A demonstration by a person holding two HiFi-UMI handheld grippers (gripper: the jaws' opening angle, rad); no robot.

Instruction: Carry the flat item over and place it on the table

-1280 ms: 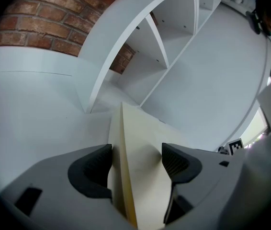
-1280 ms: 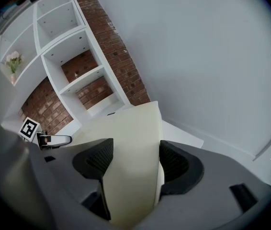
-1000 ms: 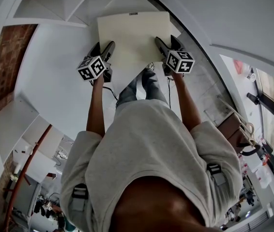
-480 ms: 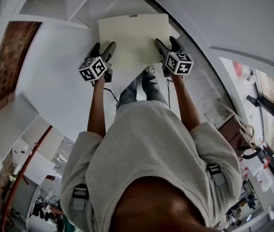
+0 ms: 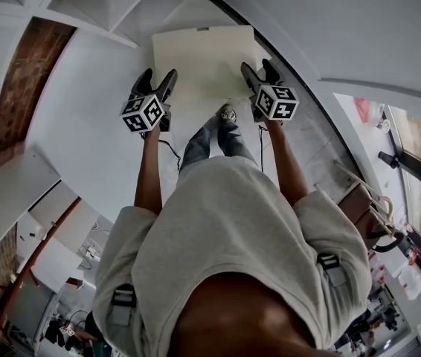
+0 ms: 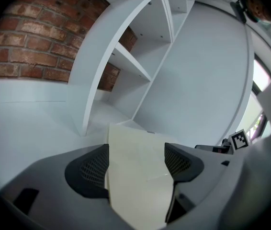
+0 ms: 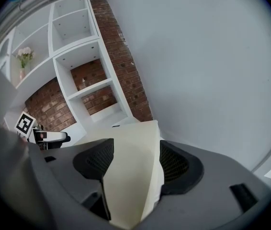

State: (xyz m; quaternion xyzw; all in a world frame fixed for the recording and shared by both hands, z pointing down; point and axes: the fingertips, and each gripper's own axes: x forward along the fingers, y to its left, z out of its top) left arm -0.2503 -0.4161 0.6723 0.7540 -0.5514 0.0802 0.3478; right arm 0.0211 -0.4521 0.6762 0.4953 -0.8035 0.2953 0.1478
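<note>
The cream board (image 5: 203,62) lay flat in the far corner of the white floor (image 5: 99,147), where the white shelf unit (image 6: 126,66) met a plain wall (image 7: 197,56). A small dark mark (image 5: 201,28) sat at the middle of its far edge. I stood at the board's near edge, one shoe (image 5: 227,113) showing just beside it, with a claw at each near corner.

My left claw (image 5: 158,79) hovered over the board's left edge, released. Its jaws had just been opening and stood wide apart. The board's cream face filled the gap between them, and its left edge ran in line with the outer pad.

My right claw (image 5: 258,67) hovered over the right edge, its jaws just as widely spread and grasping nothing. The board's face and its paler side both showed between the pads.

Both claws pointed forward and down along the board toward the shelf unit, behind whose shelves ran a red brick wall (image 6: 25,37). From the left claw's camera, the right claw's marker cube (image 6: 240,139) showed across the board.
</note>
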